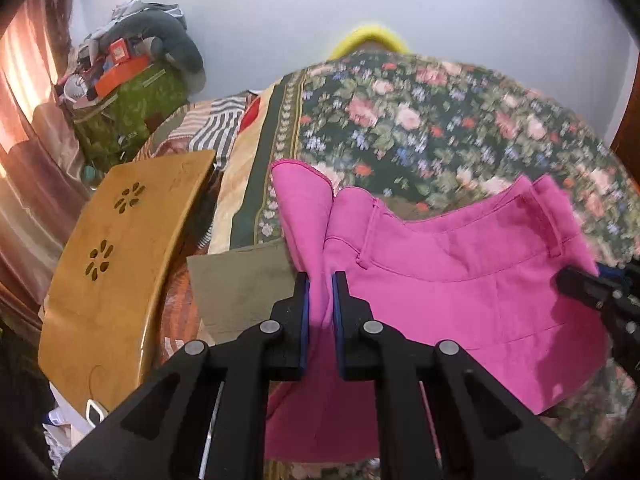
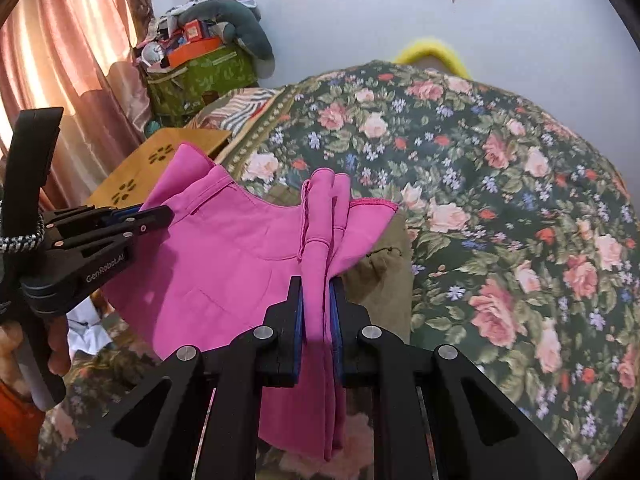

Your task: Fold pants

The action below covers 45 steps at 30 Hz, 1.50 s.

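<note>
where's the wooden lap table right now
The wooden lap table sits at the left of both views, at the floral bedspread's edge, left of the pink pants and in front of the green box.

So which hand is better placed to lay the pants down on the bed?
Neither alone: left gripper and right gripper each clamp a bunch of the pink pants over the bed.

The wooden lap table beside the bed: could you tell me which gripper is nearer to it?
Left. The left gripper hangs right beside the wooden lap table; the right gripper is farther along the pink pants.
</note>
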Tool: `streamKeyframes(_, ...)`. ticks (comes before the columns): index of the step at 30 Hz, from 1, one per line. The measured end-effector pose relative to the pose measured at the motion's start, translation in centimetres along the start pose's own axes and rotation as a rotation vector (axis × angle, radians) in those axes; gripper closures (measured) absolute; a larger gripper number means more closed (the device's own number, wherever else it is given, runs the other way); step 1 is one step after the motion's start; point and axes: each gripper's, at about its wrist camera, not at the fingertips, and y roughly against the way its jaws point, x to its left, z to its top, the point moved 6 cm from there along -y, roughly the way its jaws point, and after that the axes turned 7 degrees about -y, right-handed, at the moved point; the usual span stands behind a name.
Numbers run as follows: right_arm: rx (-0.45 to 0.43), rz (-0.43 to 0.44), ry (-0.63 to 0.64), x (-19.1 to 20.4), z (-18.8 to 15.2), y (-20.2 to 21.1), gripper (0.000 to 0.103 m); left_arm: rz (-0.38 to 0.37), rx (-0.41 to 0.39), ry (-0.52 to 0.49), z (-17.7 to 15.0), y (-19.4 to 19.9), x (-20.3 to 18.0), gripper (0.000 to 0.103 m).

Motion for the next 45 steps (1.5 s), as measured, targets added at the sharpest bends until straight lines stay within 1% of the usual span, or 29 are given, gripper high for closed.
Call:
streamKeyframes(2, 0.011, -0.024, 0.043, -0.2, -0.3, -1.0, 0.092, 0.024, 0.024, -0.022, -0.6, -1.3, 0.0, 0.092)
streamKeyframes(5, 0.033, -0.044, 0.065, -0.8, -0.8, -1.8, 0.088, 0.025, 0.066, -0.031, -1.6, -2.8, 0.3, 0.092)
streamKeyframes(7, 0.033, -0.06, 0.056, -1.3, -1.2, -1.4, 0.085, 0.007, 0.078, 0.006, -2.1, -2.9, 1.1, 0.087)
streamKeyframes(10, 0.041, -0.051, 0.03, -2.0, -1.9, -0.2, 0.085, -0.044, 0.084, 0.059, -2.7, -1.9, 1.8, 0.086)
streamKeyframes(12, 0.04, -0.033, 0.003, -2.5, -2.4, 1.2, 0.084, -0.05, 0.077, 0.053, -3.1, -0.3, 1.9, 0.086)
streamKeyframes(14, 0.014, -0.021, -0.013, -2.7, -2.7, 3.5, 0.084, -0.046, 0.063, 0.037, -3.4, 1.6, 1.7, 0.086)
streamKeyframes(17, -0.036, 0.012, -0.023, -2.5, -2.9, 7.3, 0.082, -0.101, 0.031, 0.028, -4.3, 6.4, 1.2, 0.086)
streamKeyframes(19, -0.074, 0.032, -0.019, -2.0, -2.9, 10.3, 0.082, -0.117, -0.009, 0.02, -4.6, 9.6, 1.0, 0.086)
streamKeyframes(20, -0.108, 0.04, -0.01, -1.6, -2.8, 12.3, 0.082, -0.121, -0.029, 0.014, -4.8, 11.3, 0.8, 0.086)
streamKeyframes(21, -0.132, 0.041, -0.006, -1.3, -2.9, 13.6, 0.082, -0.126, -0.061, 0.008, -5.0, 13.9, 0.6, 0.086)
streamKeyframes(22, -0.171, 0.05, 0.003, -0.7, -2.9, 15.9, 0.082, -0.13, -0.085, 0.007, -5.1, 15.5, 0.4, 0.086)
streamKeyframes(23, -0.196, 0.057, 0.008, -0.3, -2.9, 17.2, 0.082, -0.133, -0.111, 0.007, -5.2, 17.3, 0.2, 0.086)
streamKeyframes(24, -0.226, 0.066, 0.014, 0.3, -3.0, 18.9, 0.082, -0.14, -0.149, 0.014, -5.4, 19.8, 0.0, 0.086)
streamKeyframes(26, -0.292, 0.09, 0.019, 1.4, -3.2, 22.4, 0.082, -0.151, -0.203, 0.027, -5.7, 23.4, -0.3, 0.086)
streamKeyframes(30, -0.395, 0.124, 0.041, 3.8, -4.0, 28.1, 0.082, -0.134, -0.34, 0.023, -6.4, 31.5, -1.3, 0.086)
streamKeyframes(32, -0.441, 0.134, 0.062, 5.2, -4.6, 30.6, 0.082, -0.123, -0.396, 0.019, -7.1, 34.6, -1.6, 0.086)
streamKeyframes(34, -0.487, 0.124, 0.097, 6.6, -5.4, 33.1, 0.082, -0.072, -0.46, 0.016, -8.3, 38.4, -1.9, 0.086)
streamKeyframes(37, -0.55, 0.118, 0.12, 8.0, -6.9, 36.0, 0.082, -0.039, -0.522, 0.012, -10.1, 42.3, -2.3, 0.086)
streamKeyframes(38, -0.562, 0.126, 0.119, 8.4, -7.4, 36.7, 0.082, -0.038, -0.546, 0.013, -10.8, 43.8, -2.6, 0.086)
streamKeyframes(40, -0.578, 0.136, 0.121, 9.3, -8.5, 37.9, 0.082, -0.062, -0.575, 0.027, -12.0, 45.9, -3.0, 0.084)
streamKeyframes(41, -0.583, 0.137, 0.121, 9.5, -8.9, 38.2, 0.082, -0.075, -0.587, 0.031, -12.5, 46.7, -3.2, 0.082)
streamKeyframes(42, -0.59, 0.134, 0.121, 9.8, -9.2, 38.4, 0.082, -0.086, -0.608, 0.035, -13.2, 47.9, -3.4, 0.074)
streamKeyframes(43, -0.598, 0.132, 0.123, 10.2, -9.6, 38.8, 0.082, -0.08, -0.623, 0.038, -13.7, 48.7, -3.6, 0.064)
streamKeyframes(44, -0.606, 0.13, 0.121, 10.5, -10.0, 39.1, 0.082, -0.069, -0.639, 0.042, -14.1, 49.5, -3.7, 0.058)
streamKeyframes(45, -0.615, 0.13, 0.118, 10.8, -10.4, 39.5, 0.077, -0.056, -0.661, 0.045, -14.8, 50.6, -3.9, 0.046)
